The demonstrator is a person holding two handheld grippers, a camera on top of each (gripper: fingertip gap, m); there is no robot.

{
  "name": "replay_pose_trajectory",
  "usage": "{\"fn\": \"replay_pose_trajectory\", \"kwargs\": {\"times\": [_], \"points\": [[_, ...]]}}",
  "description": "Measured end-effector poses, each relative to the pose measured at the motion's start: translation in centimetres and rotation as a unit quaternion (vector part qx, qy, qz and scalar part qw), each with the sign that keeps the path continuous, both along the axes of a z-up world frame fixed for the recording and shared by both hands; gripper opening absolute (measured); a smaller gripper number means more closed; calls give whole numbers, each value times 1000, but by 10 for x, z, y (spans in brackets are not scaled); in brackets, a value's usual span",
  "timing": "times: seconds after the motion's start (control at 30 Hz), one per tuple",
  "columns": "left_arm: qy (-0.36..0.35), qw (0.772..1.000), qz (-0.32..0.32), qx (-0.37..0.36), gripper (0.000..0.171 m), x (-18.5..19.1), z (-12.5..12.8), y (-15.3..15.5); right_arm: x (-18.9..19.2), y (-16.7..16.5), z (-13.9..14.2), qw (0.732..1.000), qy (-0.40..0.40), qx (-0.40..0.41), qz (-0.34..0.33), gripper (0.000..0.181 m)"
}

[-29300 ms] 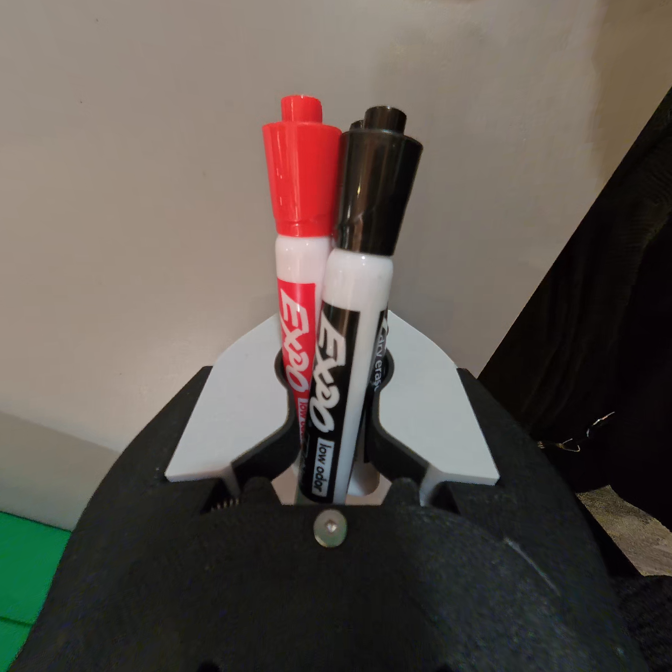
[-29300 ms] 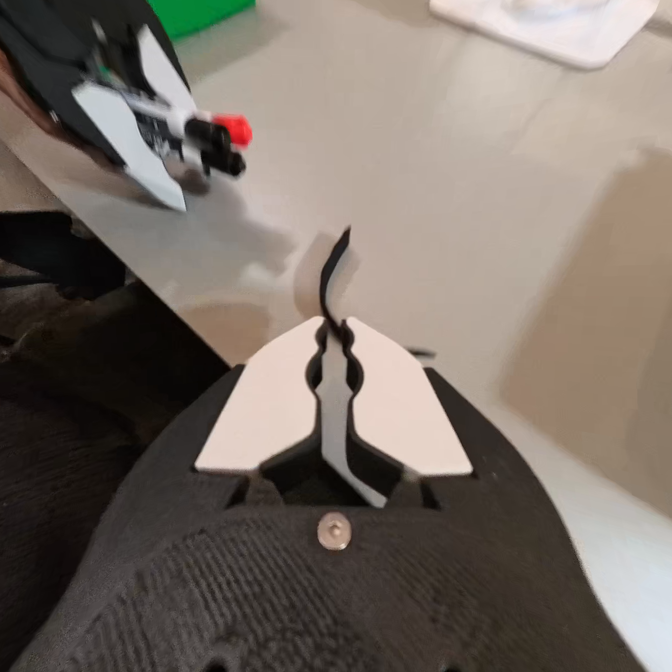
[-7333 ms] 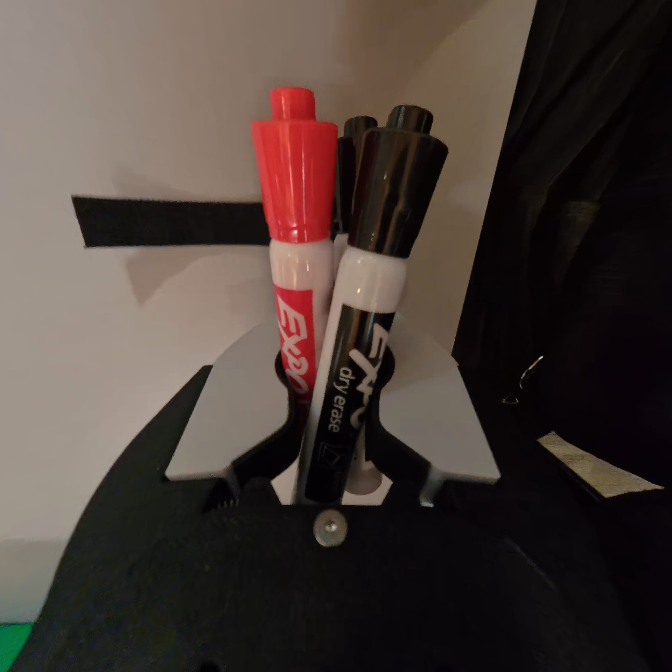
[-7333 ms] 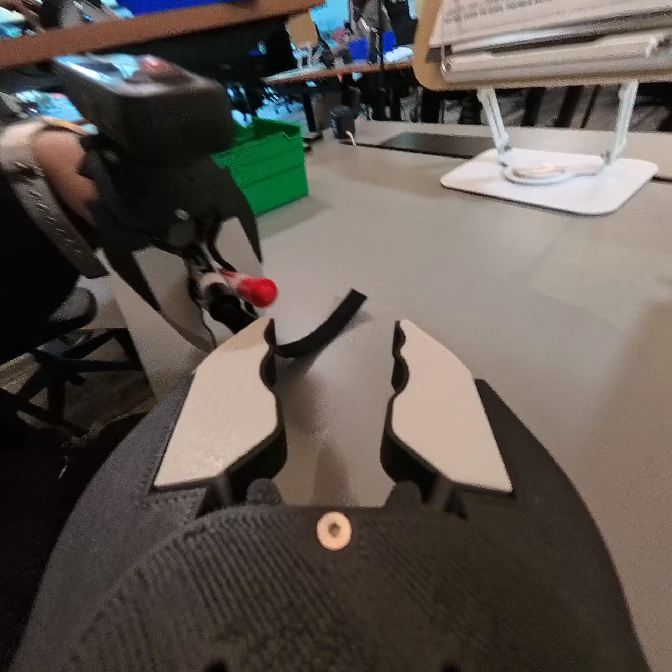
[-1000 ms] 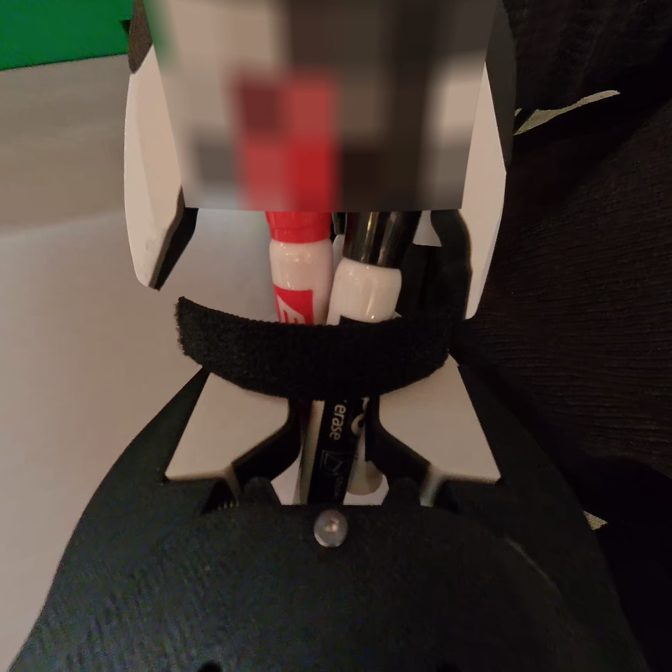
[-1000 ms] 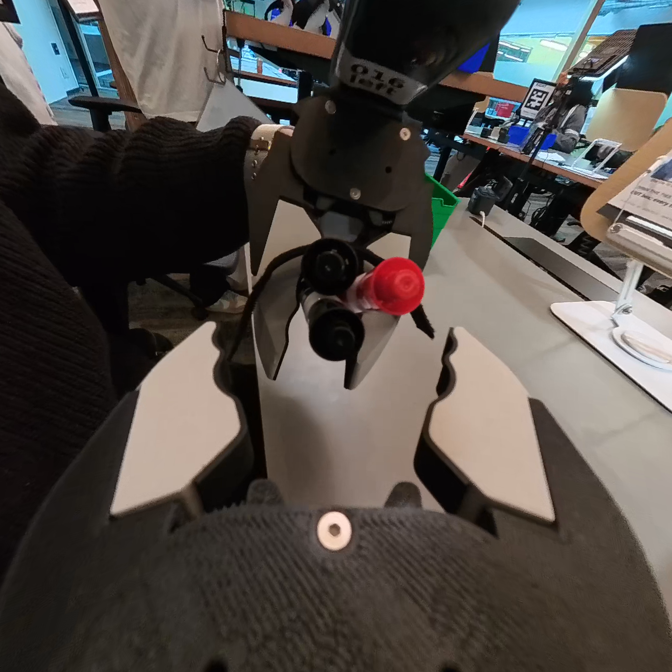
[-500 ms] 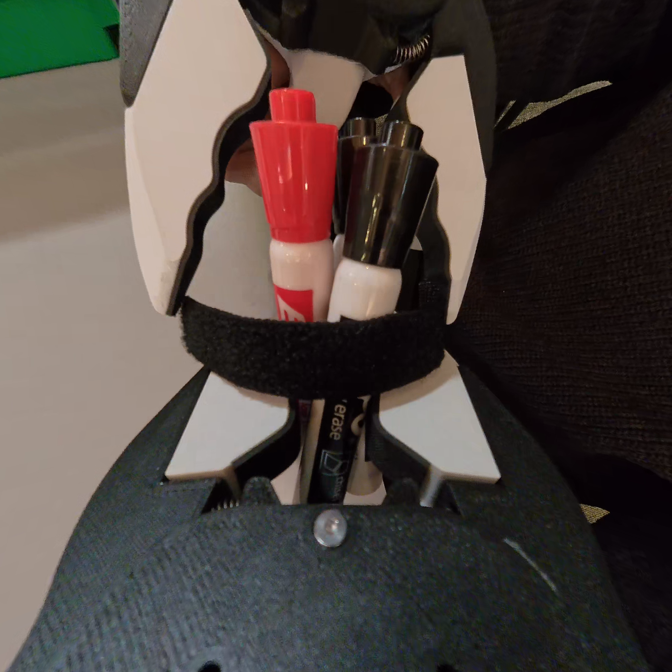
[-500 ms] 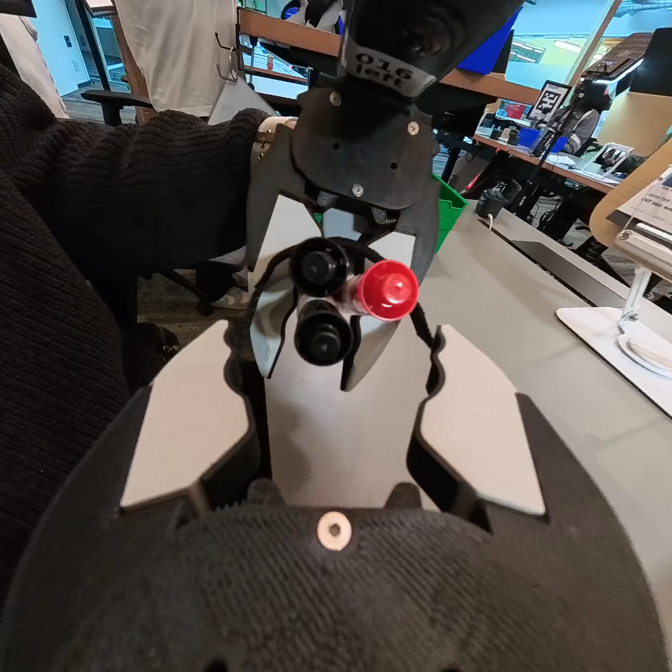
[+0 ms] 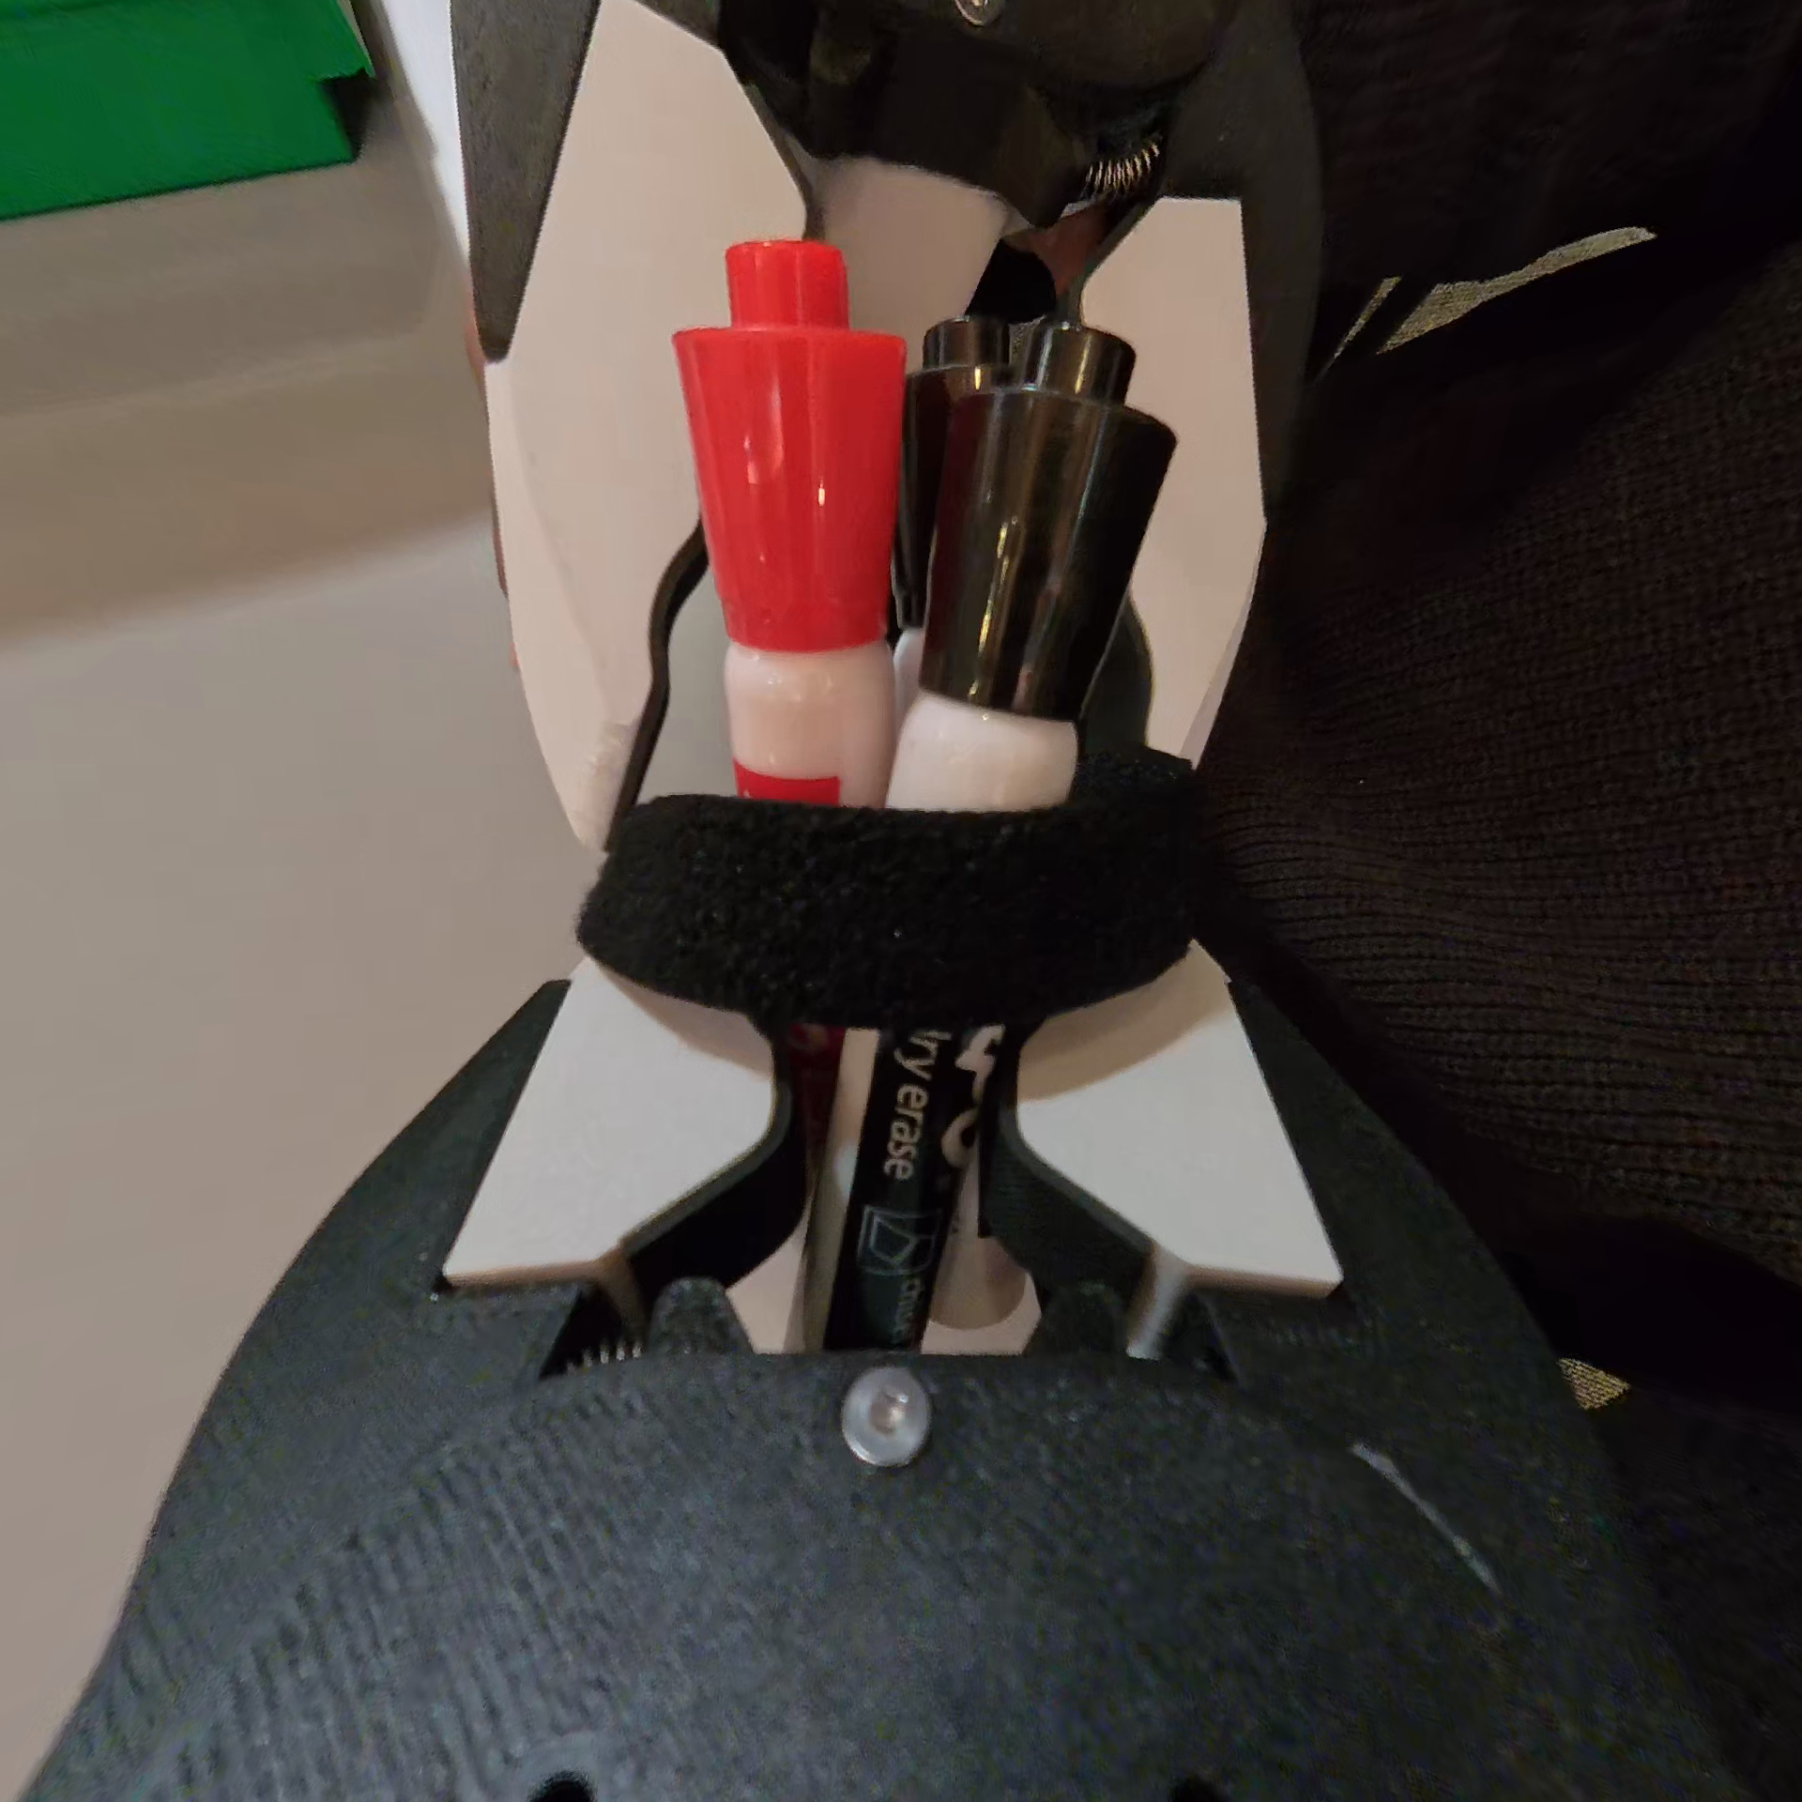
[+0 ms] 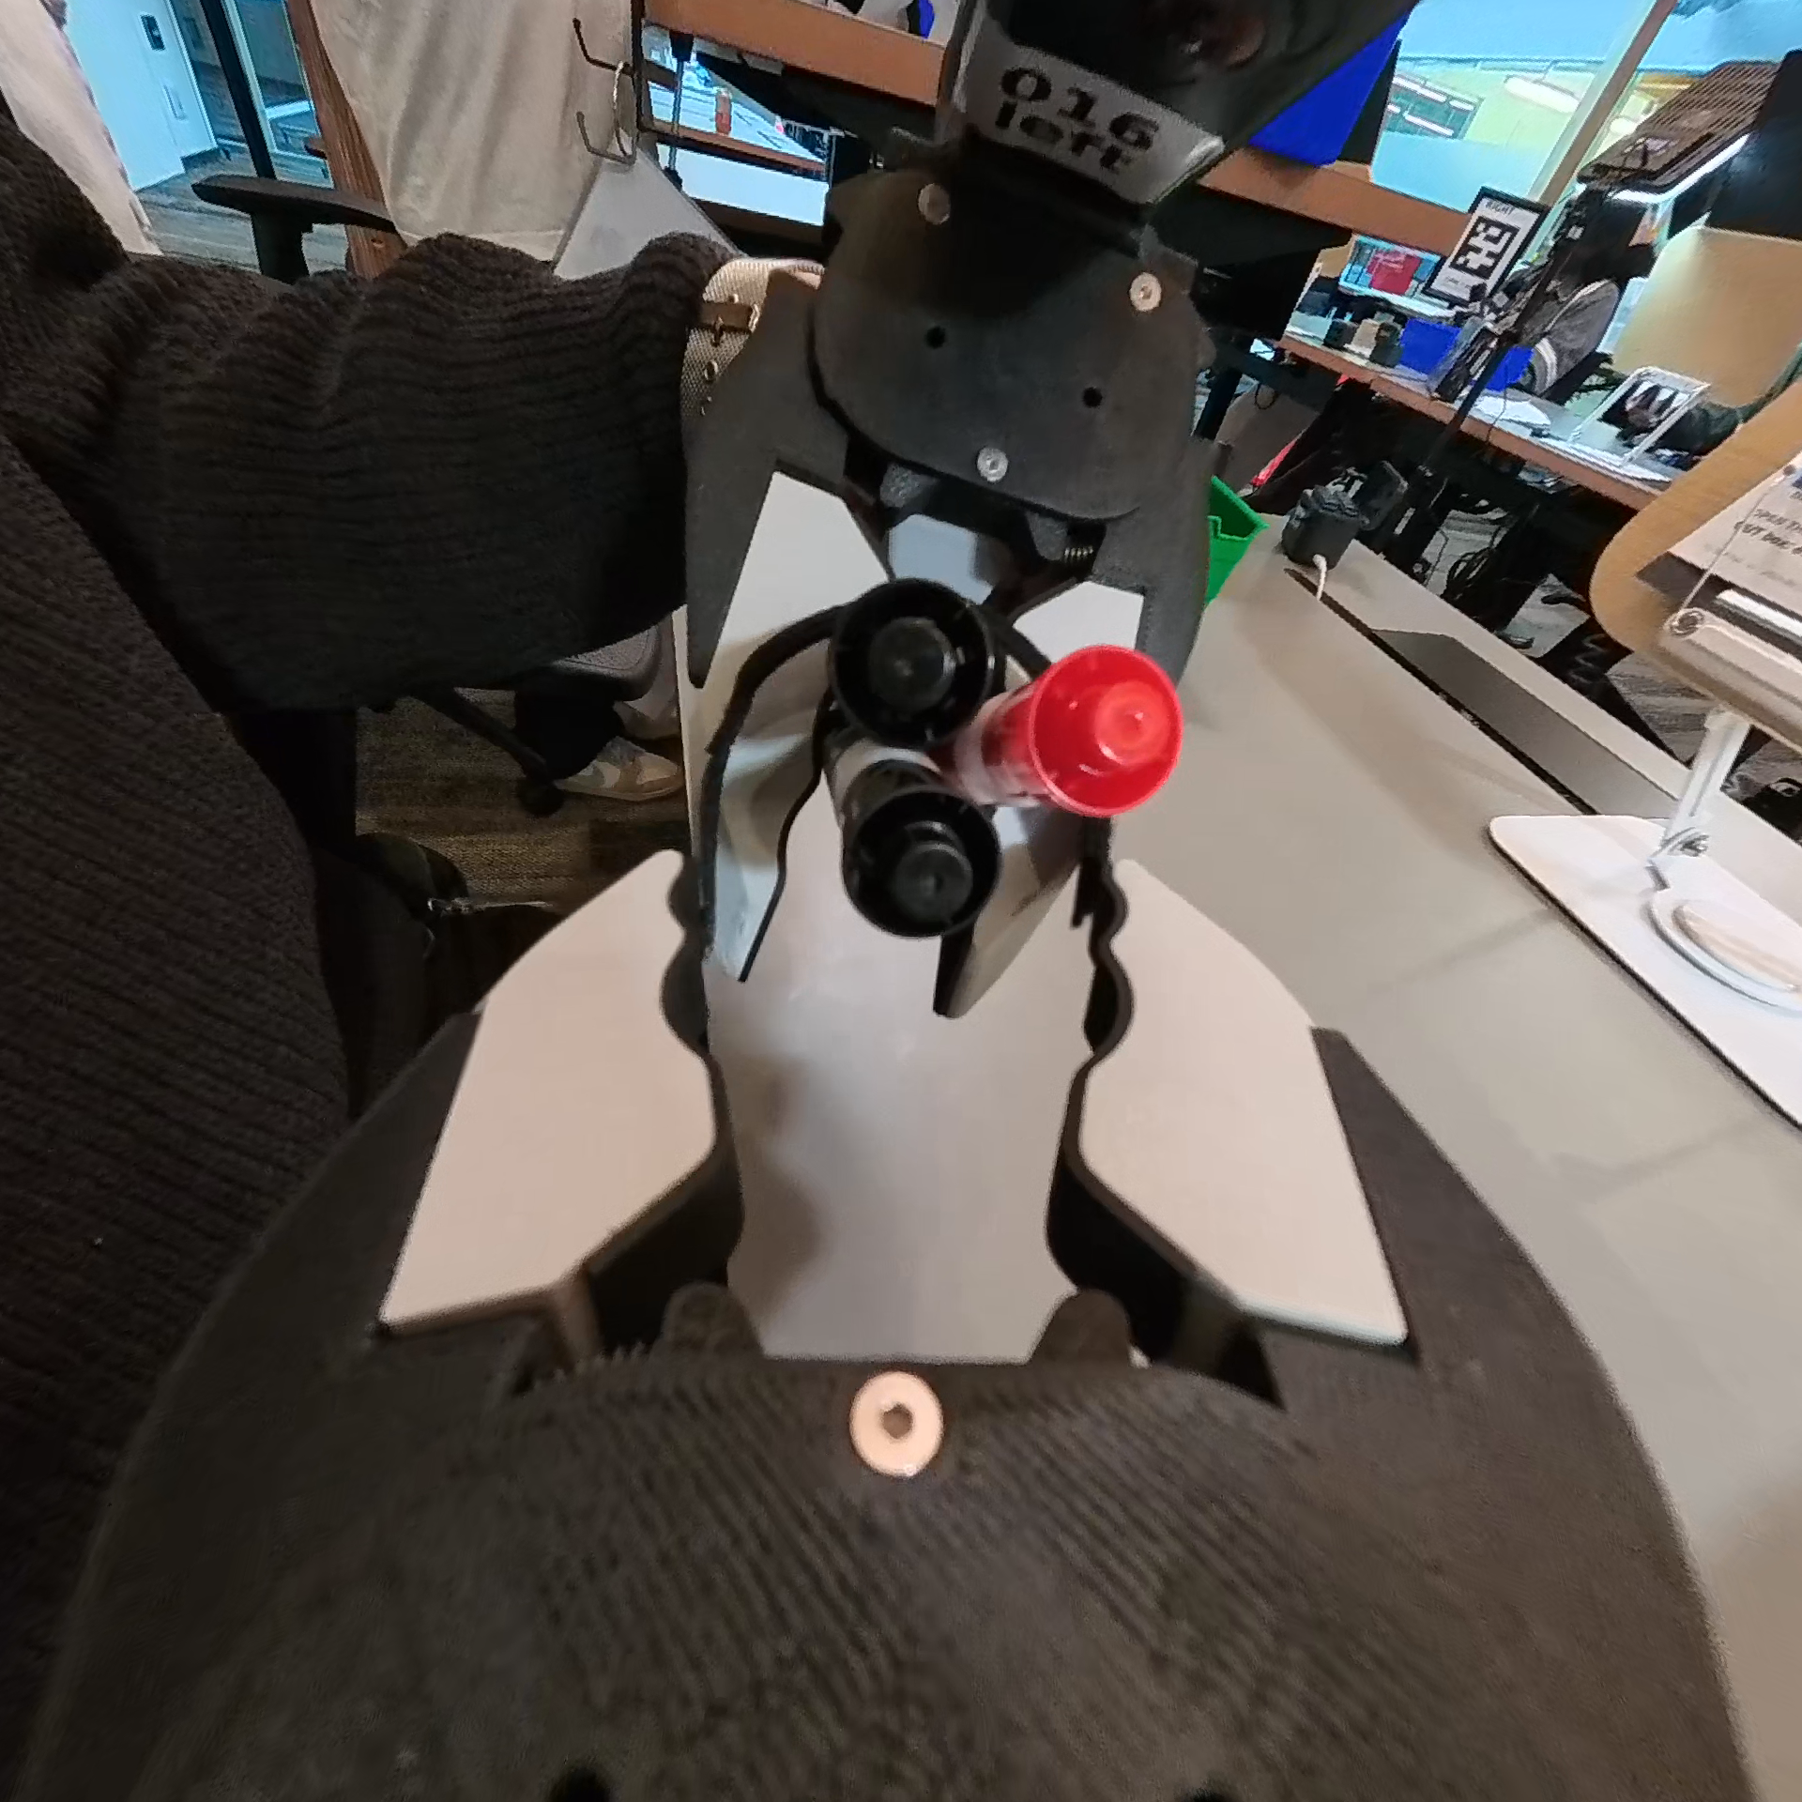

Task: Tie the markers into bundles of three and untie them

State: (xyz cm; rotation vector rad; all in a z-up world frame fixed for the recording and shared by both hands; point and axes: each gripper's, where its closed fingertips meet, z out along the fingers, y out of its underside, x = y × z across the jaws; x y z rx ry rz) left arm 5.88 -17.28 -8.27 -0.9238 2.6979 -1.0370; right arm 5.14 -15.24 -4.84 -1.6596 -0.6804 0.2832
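My left gripper is shut on three markers: one with a red cap and two with black caps. A black strap loops around their barrels just above my left fingertips. My right gripper is open and faces the left one head on, with one finger on each side of the bundle. In the right wrist view the marker caps point at the camera. The strap curves from my left finger's inner edge, behind the markers, to my right fingertip. The left gripper shows there too.
The grey table runs to the right, with a white stand base on it. A green bin stands at the back left. A person's black knit sleeve fills the left. Desks and chairs stand behind. My two grippers' fingertips are within a few centimetres of each other.
My right gripper has come closer over the marker caps and its jaws have narrowed around the strap loop. The strap loop has drawn in tighter. The left gripper still holds the markers.
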Motion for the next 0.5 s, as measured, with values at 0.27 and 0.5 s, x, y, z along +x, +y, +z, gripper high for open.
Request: {"fn": "replay_pose_trajectory", "kwargs": {"times": [0.27,0.5], "points": [[3,1000,-1,-1,46,-2,1,0,-2,-3,-1,1000,4,-13,11,67],[5,1000,-5,3,46,-2,-1,-2,-1,-7,-3,999,11,-29,20,62]]}}
